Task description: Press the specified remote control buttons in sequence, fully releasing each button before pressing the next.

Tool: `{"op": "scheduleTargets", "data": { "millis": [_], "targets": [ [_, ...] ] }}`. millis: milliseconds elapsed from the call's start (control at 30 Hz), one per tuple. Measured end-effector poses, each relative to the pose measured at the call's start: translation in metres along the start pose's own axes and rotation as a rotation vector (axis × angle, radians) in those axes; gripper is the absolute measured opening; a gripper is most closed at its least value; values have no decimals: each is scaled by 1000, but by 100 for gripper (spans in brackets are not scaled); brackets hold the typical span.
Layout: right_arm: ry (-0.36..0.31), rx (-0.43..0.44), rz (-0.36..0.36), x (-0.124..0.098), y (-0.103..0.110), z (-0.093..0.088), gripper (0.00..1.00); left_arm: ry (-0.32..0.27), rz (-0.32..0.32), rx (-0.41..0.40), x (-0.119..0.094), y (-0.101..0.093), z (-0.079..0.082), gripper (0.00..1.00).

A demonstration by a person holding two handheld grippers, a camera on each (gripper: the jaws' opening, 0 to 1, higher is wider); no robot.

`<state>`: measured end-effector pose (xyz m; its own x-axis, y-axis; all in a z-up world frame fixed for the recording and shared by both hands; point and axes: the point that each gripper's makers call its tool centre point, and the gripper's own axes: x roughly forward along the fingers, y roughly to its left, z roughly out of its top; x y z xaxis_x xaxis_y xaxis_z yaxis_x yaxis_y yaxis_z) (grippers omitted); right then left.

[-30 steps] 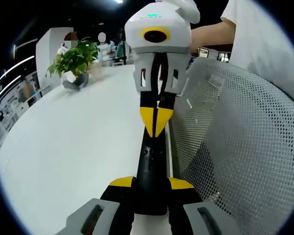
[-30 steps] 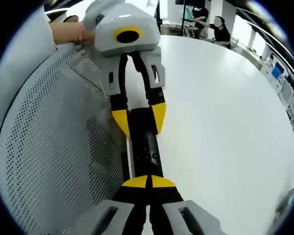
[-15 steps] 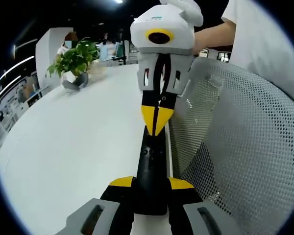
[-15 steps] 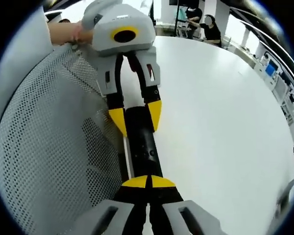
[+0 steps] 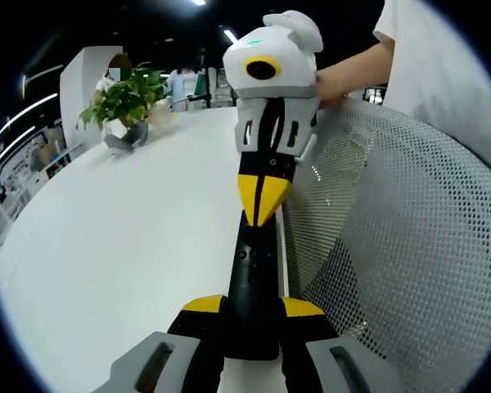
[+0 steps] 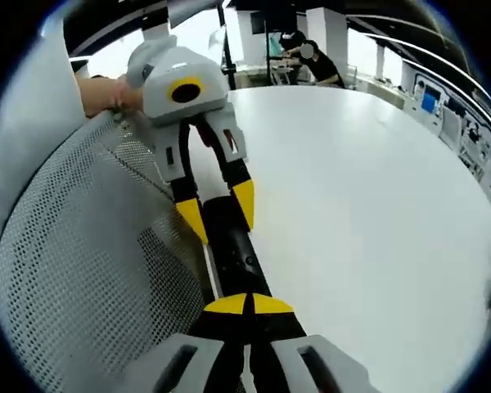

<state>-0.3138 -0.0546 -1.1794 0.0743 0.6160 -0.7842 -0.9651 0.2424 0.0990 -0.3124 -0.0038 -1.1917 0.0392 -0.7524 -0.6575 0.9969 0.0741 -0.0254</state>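
Observation:
A long black remote control (image 5: 250,274) lies along the edge of a white table (image 5: 131,229). My left gripper (image 5: 252,308) is shut on its near end, one yellow fingertip on each side. My right gripper (image 5: 262,205) comes in from above, jaws shut, its yellow tips together on the remote's far part. In the right gripper view the remote (image 6: 233,254) runs away from my shut right gripper (image 6: 247,304), whose tips rest on it. The left gripper (image 6: 219,211) clamps the remote's far end there. Small buttons show on the remote's top.
A white mesh chair back (image 5: 393,229) stands close along the table edge, beside the remote, and is the mesh chair back (image 6: 82,262) on the left. A potted plant (image 5: 124,102) sits far back. A person's hand (image 5: 344,74) holds the right gripper. People stand in the background.
The right gripper's body has tilted and swung a little while its shut tips stay on the remote. The right gripper view has rolled with it. The left gripper keeps its hold, unmoved.

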Motion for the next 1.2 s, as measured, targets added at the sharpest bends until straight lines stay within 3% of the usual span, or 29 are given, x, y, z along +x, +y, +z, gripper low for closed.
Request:
{"op": "scheduleTargets", "data": {
  "millis": [167, 267, 567, 667, 800, 833, 900, 1000, 1067, 1100, 1200],
  "targets": [
    [-39, 61, 23, 2, -1, 4, 0, -1, -1, 0, 0, 0, 0, 24],
    [-43, 48, 31, 5, 3, 7, 0, 0, 0, 1, 0, 0, 0, 24],
    [126, -164, -24, 9, 3, 7, 0, 3, 0, 4, 0, 0, 1, 24],
    [104, -123, -40, 9, 3, 7, 0, 3, 0, 4, 0, 0, 1, 24],
    [-5, 34, -24, 7, 1, 8, 0, 4, 1, 6, 0, 0, 1, 24],
    [-21, 106, -3, 6, 1, 8, 0, 4, 1, 6, 0, 0, 1, 24],
    [-26, 138, 14, 6, 0, 9, 0, 4, 2, 5, 0, 0, 0, 24],
    [-15, 62, 28, 8, 8, 14, 0, 1, 2, 1, 0, 0, 0, 24],
    [42, -14, -1, 9, 6, 9, 0, 1, 2, 1, 0, 0, 0, 24],
    [26, -35, 1, 10, 7, 13, 0, 1, 3, 2, 0, 0, 0, 24],
    [36, -25, 8, 11, 6, 12, 0, 3, 1, 5, 0, 1, 0, 24]
  ]
}}
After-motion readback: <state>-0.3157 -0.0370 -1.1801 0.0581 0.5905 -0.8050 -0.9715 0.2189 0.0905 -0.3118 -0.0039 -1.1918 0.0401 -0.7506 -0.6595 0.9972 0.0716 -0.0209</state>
